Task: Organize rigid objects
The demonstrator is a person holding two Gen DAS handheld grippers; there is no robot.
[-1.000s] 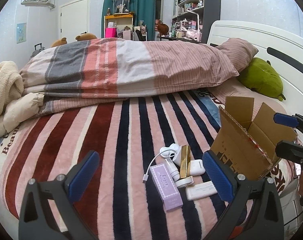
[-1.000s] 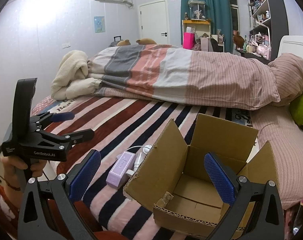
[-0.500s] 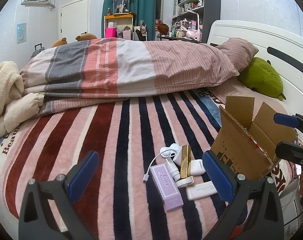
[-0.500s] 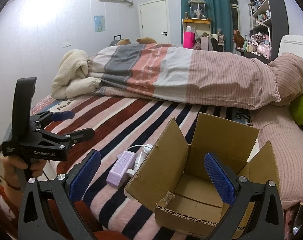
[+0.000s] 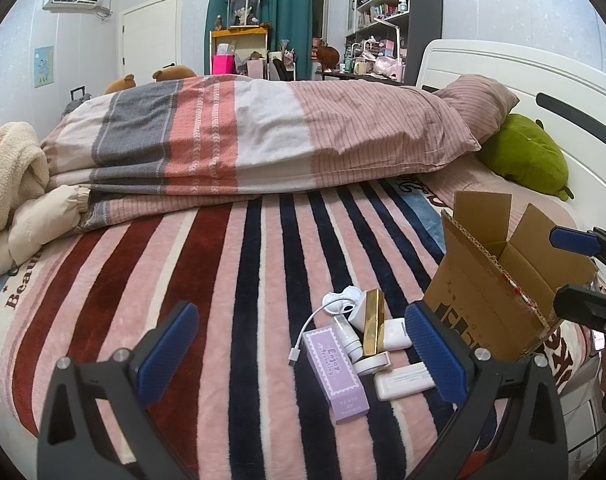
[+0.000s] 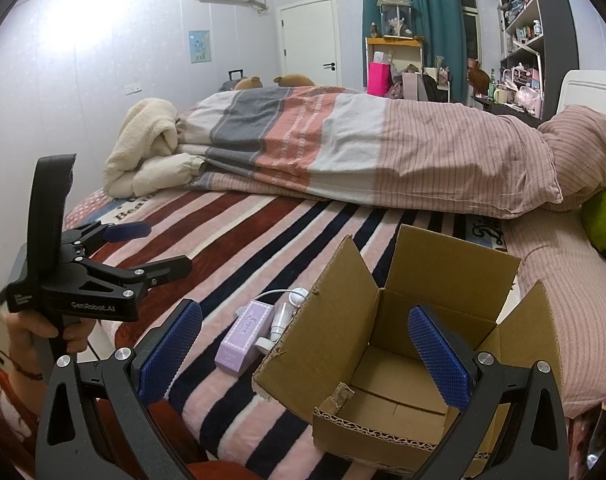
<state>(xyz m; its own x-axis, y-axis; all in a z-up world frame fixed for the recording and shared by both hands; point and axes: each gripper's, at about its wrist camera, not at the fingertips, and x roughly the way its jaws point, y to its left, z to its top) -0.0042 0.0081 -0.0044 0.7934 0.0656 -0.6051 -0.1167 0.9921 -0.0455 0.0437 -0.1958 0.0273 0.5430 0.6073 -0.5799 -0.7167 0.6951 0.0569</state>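
Observation:
A small pile lies on the striped blanket: a purple box point(image 5: 336, 373), a gold box point(image 5: 373, 327), a white tube point(image 5: 347, 337), a white flat case point(image 5: 403, 381), a white charger point(image 5: 395, 333) and a white cable point(image 5: 307, 330). An open empty cardboard box point(image 5: 491, 300) stands right of the pile. My left gripper point(image 5: 301, 354) is open and empty, hovering just before the pile. My right gripper point(image 6: 303, 354) is open and empty over the cardboard box point(image 6: 399, 364). The purple box point(image 6: 245, 336) shows left of it, and the left gripper point(image 6: 143, 252) is at far left.
A folded striped duvet point(image 5: 263, 140) lies across the bed behind. A green plush point(image 5: 523, 156) sits by the white headboard point(image 5: 563, 92). Cream clothing point(image 5: 19, 200) is heaped at the far left. The bed edge runs close to both grippers.

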